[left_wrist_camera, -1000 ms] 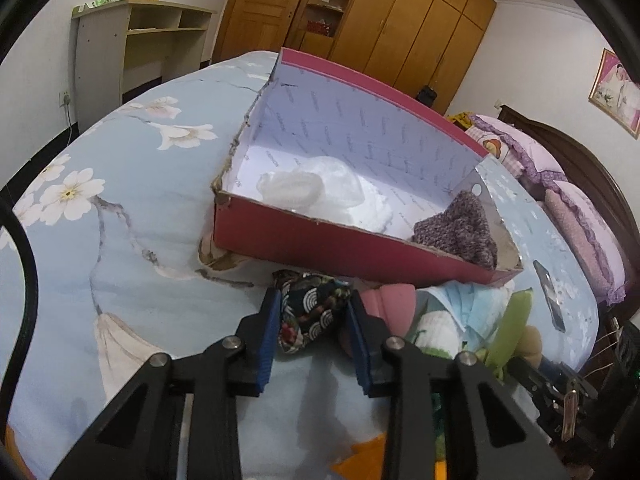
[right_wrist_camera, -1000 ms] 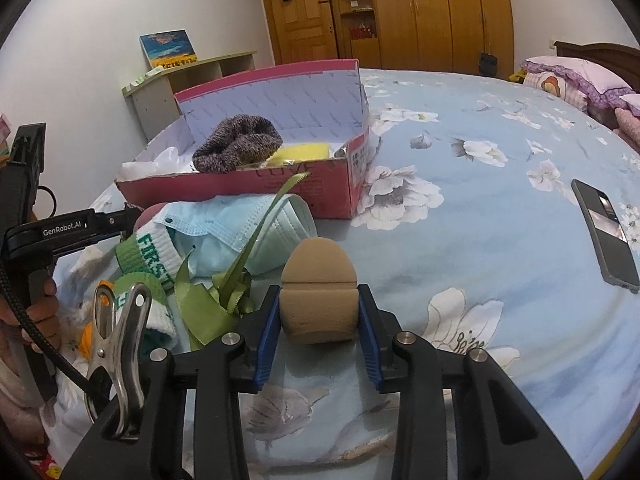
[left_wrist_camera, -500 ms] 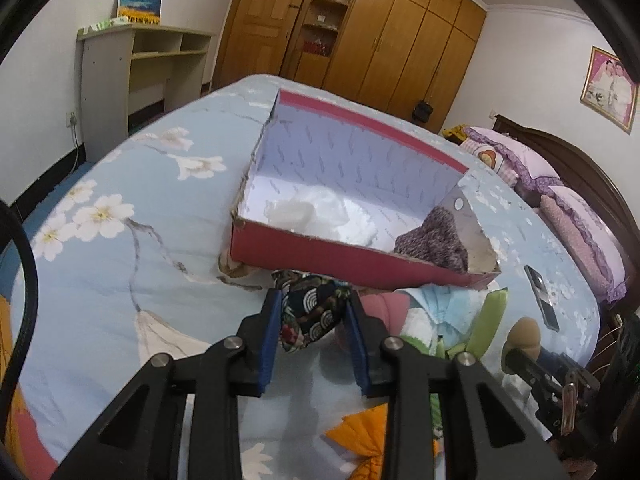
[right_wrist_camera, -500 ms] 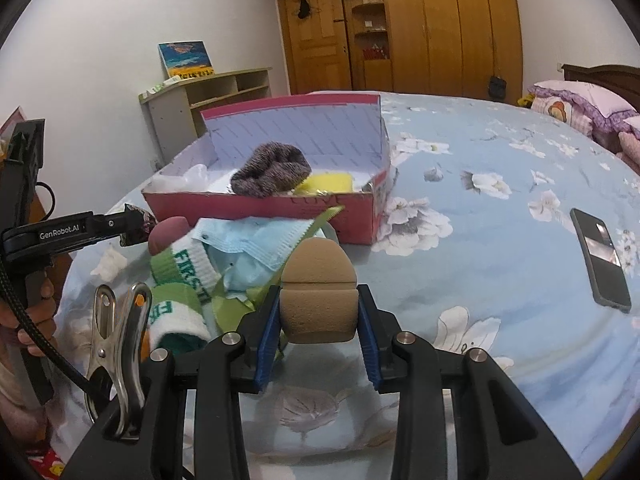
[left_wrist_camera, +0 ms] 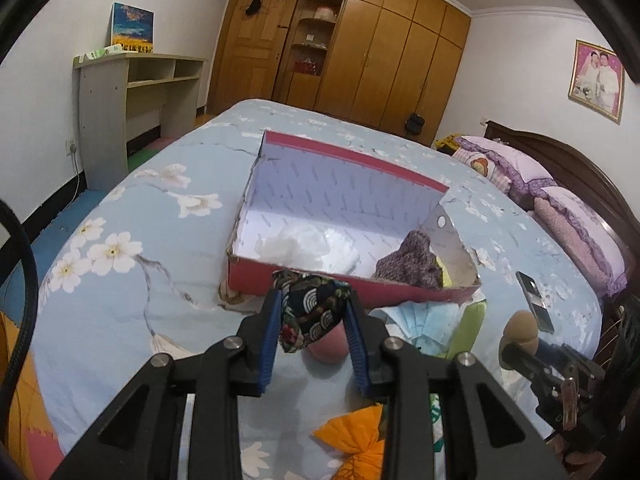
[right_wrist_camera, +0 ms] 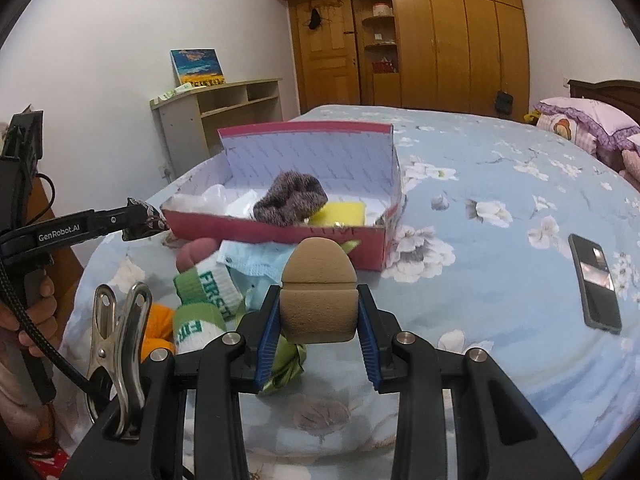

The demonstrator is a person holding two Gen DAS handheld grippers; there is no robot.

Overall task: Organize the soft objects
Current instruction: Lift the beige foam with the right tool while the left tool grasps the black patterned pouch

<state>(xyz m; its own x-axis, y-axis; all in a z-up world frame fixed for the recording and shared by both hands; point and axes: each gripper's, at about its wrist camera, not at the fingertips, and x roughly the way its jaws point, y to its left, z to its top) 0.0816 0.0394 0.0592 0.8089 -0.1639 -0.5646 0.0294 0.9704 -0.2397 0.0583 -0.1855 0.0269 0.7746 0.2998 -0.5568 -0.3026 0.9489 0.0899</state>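
Observation:
My left gripper (left_wrist_camera: pixel 314 312) is shut on a dark patterned cloth pouch (left_wrist_camera: pixel 312 314), lifted just in front of the near wall of the red box (left_wrist_camera: pixel 304 284). A tan makeup sponge (right_wrist_camera: pixel 318 294) sits between the pads of my right gripper (right_wrist_camera: pixel 318 320), which is shut on it above the bedspread. The open red box (right_wrist_camera: pixel 280 236) holds a white plastic bag (left_wrist_camera: pixel 304 246), a purple knit item (right_wrist_camera: pixel 290 198) and a yellow sponge (right_wrist_camera: pixel 344 214). In the right wrist view the left gripper (right_wrist_camera: pixel 146 218) holds the pouch by the box's left corner.
A pile of soft items lies before the box: a blue face mask (right_wrist_camera: pixel 256 264), green and white socks (right_wrist_camera: pixel 204 300), a pink item (left_wrist_camera: pixel 330 344) and a green ribbon (right_wrist_camera: pixel 286 360). A black phone (right_wrist_camera: pixel 594 280) lies right on the floral bedspread (right_wrist_camera: pixel 500 208). Pillows (left_wrist_camera: pixel 576 220) are far right.
Both grippers have risen off the bedspread with their loads. The pouch now hangs level with the box's near wall, and the sponge is higher over the pile.

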